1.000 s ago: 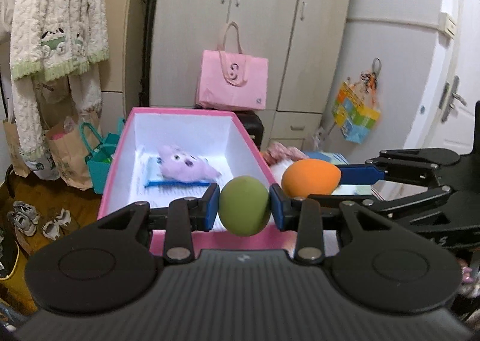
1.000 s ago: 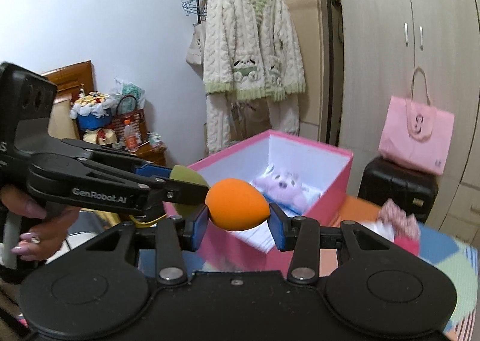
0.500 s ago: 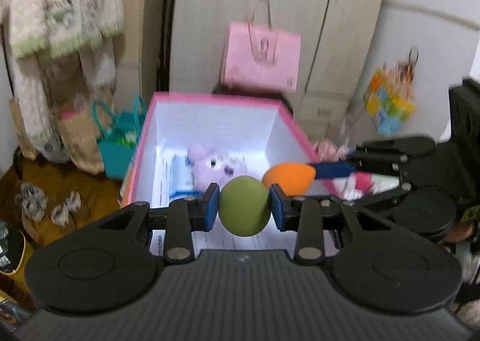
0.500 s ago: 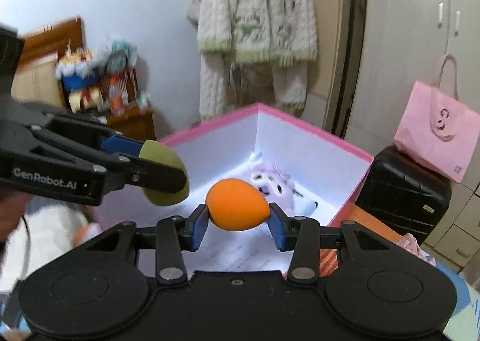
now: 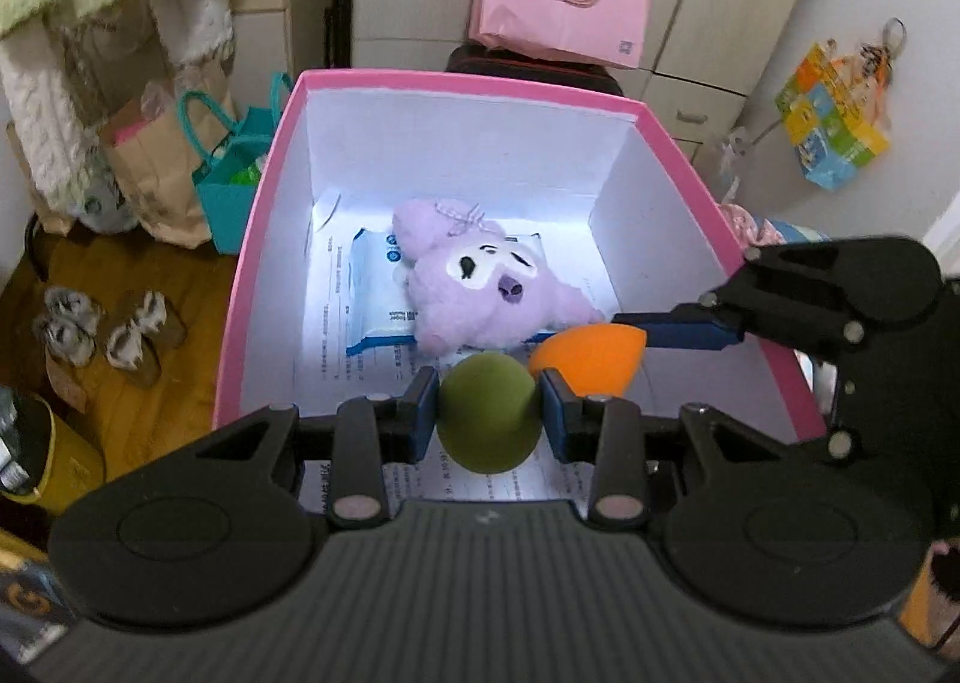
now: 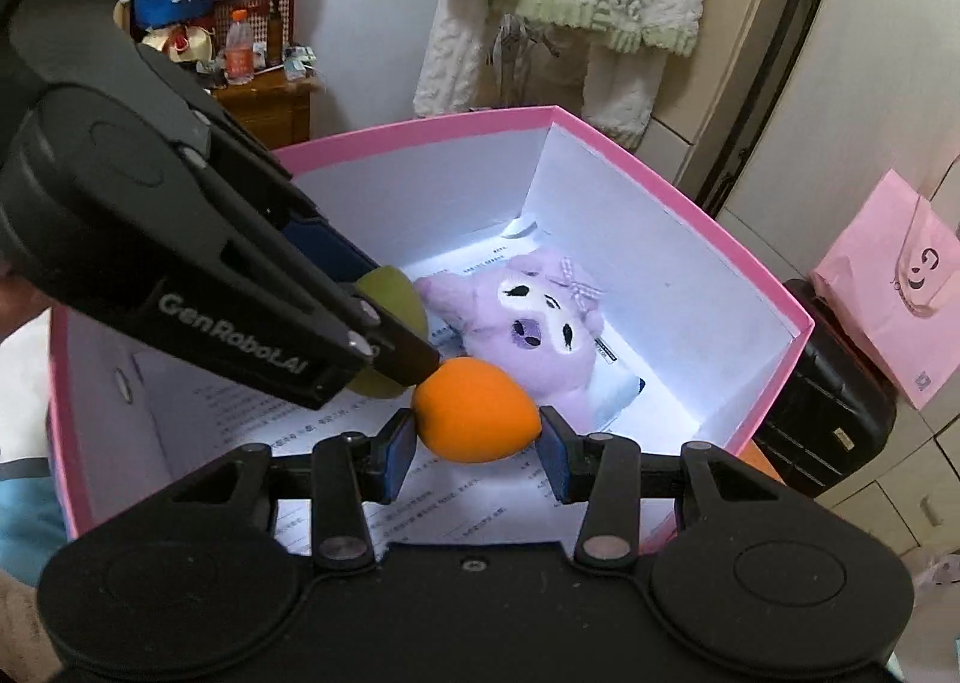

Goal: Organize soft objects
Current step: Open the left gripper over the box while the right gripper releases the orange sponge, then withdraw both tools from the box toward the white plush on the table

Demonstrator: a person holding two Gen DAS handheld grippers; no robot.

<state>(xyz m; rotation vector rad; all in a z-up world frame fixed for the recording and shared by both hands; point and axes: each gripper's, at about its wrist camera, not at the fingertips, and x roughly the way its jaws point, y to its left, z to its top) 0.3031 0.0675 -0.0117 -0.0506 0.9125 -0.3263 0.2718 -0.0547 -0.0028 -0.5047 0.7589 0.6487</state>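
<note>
Over the pink box (image 5: 258, 287) both grippers hang side by side, angled down into it. Clamped between the pads of the left gripper (image 5: 487, 413) is a green sponge (image 5: 487, 419), round and squeezed a little at its sides. Close on its right, the right gripper (image 6: 477, 431) grips an orange sponge (image 6: 474, 410), egg-shaped, with its pointed end toward the left one; the two sponges sit just beside each other, and I cannot tell whether they touch. Neither one has been let go.

Down on the box floor a purple plush (image 5: 480, 287) already lies face up toward the far end, resting partly on a blue-and-white packet (image 5: 375, 293), with a printed sheet (image 5: 360, 365) spread under everything. So one soft thing looks stowed, and two more are on the point of joining it. The nearer half of the floor, below the sponges, is bare paper, which seems the likely landing spot.

What is left, as I judge it: lower a bit, release both sponges, and pull the grippers clear of the walls. Beyond the right wall something pink and patterned (image 5: 741, 221) lies outside the box; it may be another soft item waiting its turn, though I cannot say what it is.
</note>
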